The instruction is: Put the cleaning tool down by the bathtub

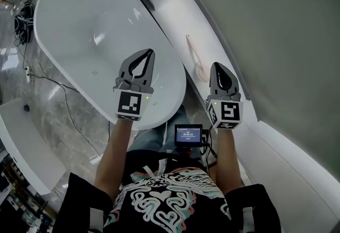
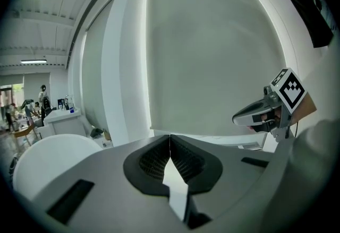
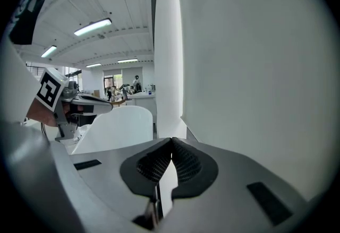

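A pale pink long-handled cleaning tool (image 1: 195, 58) lies on the white ledge (image 1: 175, 19) between the white bathtub (image 1: 69, 14) and the wall. My right gripper (image 1: 219, 66) hovers just right of the tool's head, shut and holding nothing. My left gripper (image 1: 151, 52) is over the tub's near rim, shut and empty too. In the left gripper view the jaws (image 2: 170, 136) meet at the tips, with the right gripper (image 2: 265, 112) to the right. In the right gripper view the jaws (image 3: 171, 141) also meet, and the left gripper (image 3: 74, 104) and tub (image 3: 119, 126) show to the left.
A grey wall panel (image 1: 276, 30) rises on the right. A small screen device (image 1: 188, 134) hangs at the person's waist. Cables (image 1: 24, 25) lie on the marble floor (image 1: 69, 115) left of the tub. A white counter (image 1: 21, 136) stands at lower left.
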Motion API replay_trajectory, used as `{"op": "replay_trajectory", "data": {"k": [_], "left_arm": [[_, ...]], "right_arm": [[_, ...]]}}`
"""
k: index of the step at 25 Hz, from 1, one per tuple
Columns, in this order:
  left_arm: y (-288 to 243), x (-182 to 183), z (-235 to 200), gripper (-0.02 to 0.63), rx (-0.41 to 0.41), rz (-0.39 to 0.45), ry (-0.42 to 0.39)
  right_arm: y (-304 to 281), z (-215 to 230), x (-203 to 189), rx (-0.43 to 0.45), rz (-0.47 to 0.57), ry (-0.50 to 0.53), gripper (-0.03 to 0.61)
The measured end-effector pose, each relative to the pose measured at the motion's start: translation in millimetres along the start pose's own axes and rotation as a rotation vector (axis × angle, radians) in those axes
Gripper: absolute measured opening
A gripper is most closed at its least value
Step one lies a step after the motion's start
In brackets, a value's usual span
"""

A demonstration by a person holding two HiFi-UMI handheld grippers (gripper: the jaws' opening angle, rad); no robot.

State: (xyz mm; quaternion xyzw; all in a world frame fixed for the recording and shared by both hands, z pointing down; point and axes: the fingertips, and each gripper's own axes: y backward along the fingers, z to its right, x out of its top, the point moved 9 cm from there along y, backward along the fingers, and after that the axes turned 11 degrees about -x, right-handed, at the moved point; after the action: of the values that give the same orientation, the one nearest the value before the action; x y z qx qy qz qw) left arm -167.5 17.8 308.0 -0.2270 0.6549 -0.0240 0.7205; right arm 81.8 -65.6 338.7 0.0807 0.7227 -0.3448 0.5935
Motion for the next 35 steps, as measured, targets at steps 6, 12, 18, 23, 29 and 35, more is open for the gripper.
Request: {"op": "replay_trajectory", "data": {"k": [6,12,18,23,29,35], "left_arm": [[27.3,32.1,4.6,0.017,0.007,0.008,-0.022],[47.2,43.9,12.6,0.017,0.007,0.118,-0.032],[62.7,62.2,15.8,0.017,0.014,0.167,-0.019],[80.9,81.5,19.0,0.017,0.018,0.129,0.002],[94.5,88.0,27.8,0.017,0.014,0.138,-0.043],[111.1,99.4,40.4,0.017,0.019,0.26,-0.018]], "right_arm": [[30.0,0.0,27.7,-0.028,0.029,-0.008,0.028],[61.3,-2.5,43.2,-0.031,0.061,-0.041,0.028],[85.4,-11.4,59.7,-0.034,0.081,-0.044,0.028],[105.3,-6.6,76.7,-0.056,0.108,-0.052,0.028],[122.1,0.2,75.0,-0.086,0.128,-0.073,0.028],[147.1,0.6,84.5,-0.103,0.153,-0.094,0.028]]}}
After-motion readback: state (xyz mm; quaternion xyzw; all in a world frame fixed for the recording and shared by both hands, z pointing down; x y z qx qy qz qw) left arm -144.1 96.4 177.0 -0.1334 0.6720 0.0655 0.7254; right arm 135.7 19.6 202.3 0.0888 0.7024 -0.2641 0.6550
